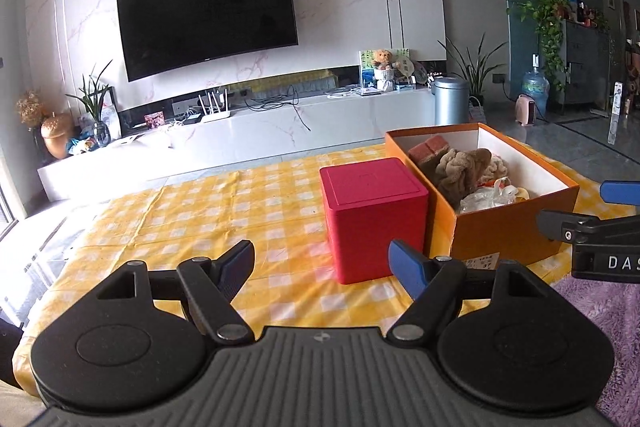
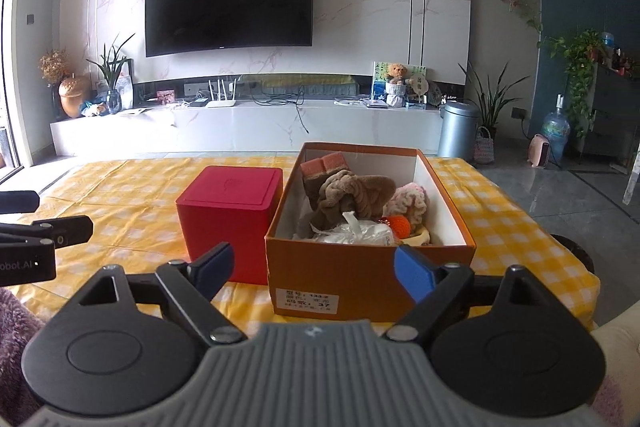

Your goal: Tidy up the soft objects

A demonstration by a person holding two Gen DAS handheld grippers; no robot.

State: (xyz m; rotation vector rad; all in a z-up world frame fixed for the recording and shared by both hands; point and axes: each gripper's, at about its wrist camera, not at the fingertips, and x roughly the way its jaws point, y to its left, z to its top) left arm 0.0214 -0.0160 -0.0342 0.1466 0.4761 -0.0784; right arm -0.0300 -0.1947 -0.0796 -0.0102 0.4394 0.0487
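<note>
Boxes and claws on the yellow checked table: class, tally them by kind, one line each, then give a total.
Red lidded box: 1
Orange open box holding soft items: 1
Claws, the left claw and the right claw, both open and empty: 2
Total: 4

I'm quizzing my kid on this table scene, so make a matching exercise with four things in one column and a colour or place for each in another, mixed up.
Column one:
1. closed cube box
2. shoe box
3. tablecloth
4. knotted plush cloth

Column two:
A. yellow and white checks
B. inside the shoe box
C. red
D. orange, lid off

Pairs: 1-C, 2-D, 3-A, 4-B
</note>
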